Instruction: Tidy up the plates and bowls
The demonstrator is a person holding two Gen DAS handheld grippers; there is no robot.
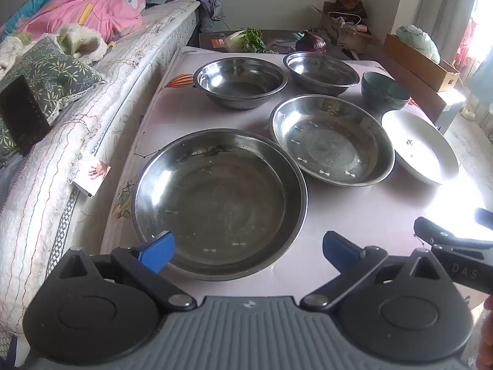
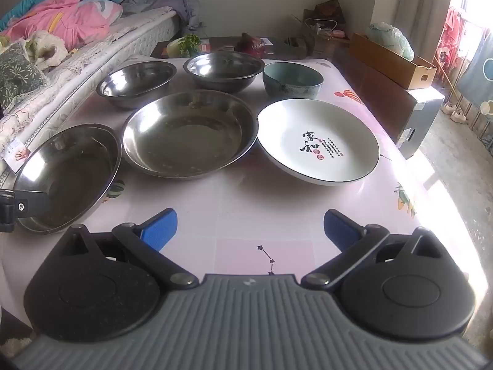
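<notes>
On the pink table [image 2: 246, 203] stand a large steel plate [image 1: 218, 200] nearest me at left, a second steel plate [image 1: 331, 140], a white ceramic plate with black characters [image 2: 317, 141], two steel bowls [image 1: 240, 81] [image 1: 320, 72] and a teal ceramic bowl [image 2: 292, 80] at the back. My left gripper [image 1: 248, 251] is open and empty, just above the near rim of the large steel plate [image 2: 66, 178]. My right gripper [image 2: 249, 228] is open and empty over bare table in front of the white plate [image 1: 420, 146].
A bed with quilts and pillows [image 1: 61, 61] runs along the table's left side. Vegetables [image 1: 246, 40] and a purple cabbage [image 1: 311, 43] lie beyond the far edge. Cardboard boxes [image 2: 391, 58] stand at the right, then open floor.
</notes>
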